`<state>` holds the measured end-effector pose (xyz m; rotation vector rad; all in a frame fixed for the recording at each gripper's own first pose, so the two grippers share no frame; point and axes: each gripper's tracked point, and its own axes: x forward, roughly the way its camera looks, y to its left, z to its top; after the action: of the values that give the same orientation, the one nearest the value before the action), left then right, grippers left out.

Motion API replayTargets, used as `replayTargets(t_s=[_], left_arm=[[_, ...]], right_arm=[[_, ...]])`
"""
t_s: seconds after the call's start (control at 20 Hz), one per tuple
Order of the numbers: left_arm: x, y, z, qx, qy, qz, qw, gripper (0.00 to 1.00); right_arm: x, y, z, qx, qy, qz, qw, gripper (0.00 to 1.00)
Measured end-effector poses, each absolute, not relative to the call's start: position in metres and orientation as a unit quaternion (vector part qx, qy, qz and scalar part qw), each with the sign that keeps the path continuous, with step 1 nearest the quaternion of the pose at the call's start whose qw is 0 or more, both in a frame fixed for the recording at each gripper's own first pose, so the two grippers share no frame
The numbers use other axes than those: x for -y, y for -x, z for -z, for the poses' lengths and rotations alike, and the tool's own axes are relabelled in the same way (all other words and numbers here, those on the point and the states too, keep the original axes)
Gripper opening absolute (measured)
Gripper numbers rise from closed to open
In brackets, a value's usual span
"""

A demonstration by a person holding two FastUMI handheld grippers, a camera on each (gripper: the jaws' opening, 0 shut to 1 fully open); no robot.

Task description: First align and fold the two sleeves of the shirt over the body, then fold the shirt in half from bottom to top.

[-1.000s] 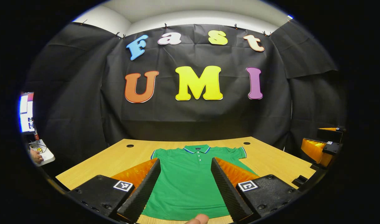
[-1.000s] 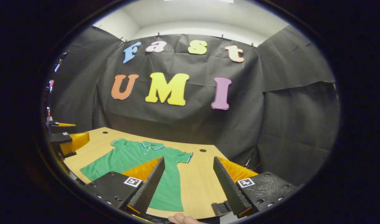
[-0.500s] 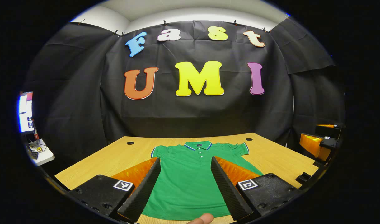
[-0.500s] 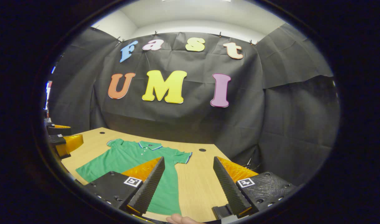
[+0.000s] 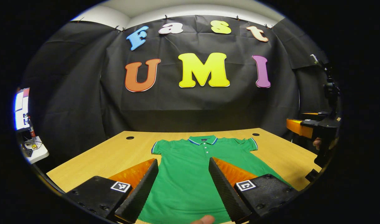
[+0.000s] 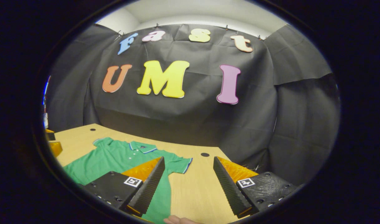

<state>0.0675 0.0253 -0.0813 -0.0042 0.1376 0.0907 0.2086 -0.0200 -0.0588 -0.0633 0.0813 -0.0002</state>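
Note:
A green polo shirt (image 5: 205,149) lies flat on the wooden table (image 5: 115,152), collar at the far end, both short sleeves spread out. My left gripper (image 5: 183,161) hovers open above the shirt's lower body, nothing between its fingers. The right gripper (image 5: 314,127) shows at the far right edge, held off the table's right side. In the right gripper view the shirt (image 6: 115,155) lies to the left, its near sleeve (image 6: 179,163) just ahead of the left finger. My right gripper (image 6: 188,160) stands open over bare table (image 6: 196,186) beside that sleeve.
Two round cable holes (image 5: 130,137) (image 5: 255,134) sit near the table's back edge. A lit screen (image 5: 21,109) and a small white stand with clutter (image 5: 34,149) are off the left side. A dark tripod (image 5: 330,87) rises at the right. A fingertip (image 5: 204,220) pokes in below.
Both grippers moved forward over the table and stayed open. The right gripper rose at the left view's right edge. In the right view the shirt slid leftward.

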Motion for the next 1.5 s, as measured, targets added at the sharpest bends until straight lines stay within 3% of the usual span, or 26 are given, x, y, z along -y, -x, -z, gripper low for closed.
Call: replayTargets(t_s=[0.4, 0.7, 0.9, 1.0, 1.15, 1.2, 1.3, 1.5], left_arm=[[-0.025, -0.079, 0.095, -0.078, 0.012, -0.04, 0.996, 1.0], [-0.033, -0.087, 0.103, -0.082, 0.012, -0.04, 0.996, 1.0], [-0.042, -0.094, 0.117, -0.097, 0.008, -0.051, 0.994, 1.0], [-0.044, -0.097, 0.125, -0.109, 0.013, -0.051, 0.993, 1.0], [-0.044, -0.099, 0.135, -0.124, 0.019, -0.052, 0.991, 1.0], [-0.044, -0.099, 0.137, -0.127, 0.02, -0.052, 0.99, 1.0], [-0.043, -0.099, 0.138, -0.129, 0.02, -0.052, 0.99, 1.0], [-0.044, -0.101, 0.141, -0.132, 0.019, -0.053, 0.99, 1.0]], right_arm=[[0.004, -0.348, 0.171, -0.219, -0.022, -0.008, 0.976, 0.97], [0.01, -0.423, 0.204, -0.275, -0.043, 0.026, 0.96, 0.95], [0.003, -0.448, 0.223, -0.313, -0.083, 0.016, 0.946, 0.92], [0.002, -0.446, 0.233, -0.336, -0.087, 0.018, 0.938, 0.8], [-0.003, -0.457, 0.23, -0.33, -0.101, 0.009, 0.939, 0.37], [-0.007, -0.457, 0.229, -0.332, -0.11, 0.002, 0.937, 0.29], [-0.007, -0.459, 0.23, -0.336, -0.115, 0.002, 0.935, 0.01], [-0.007, -0.46, 0.22, -0.324, -0.058, 0.007, 0.944, 0.04]])
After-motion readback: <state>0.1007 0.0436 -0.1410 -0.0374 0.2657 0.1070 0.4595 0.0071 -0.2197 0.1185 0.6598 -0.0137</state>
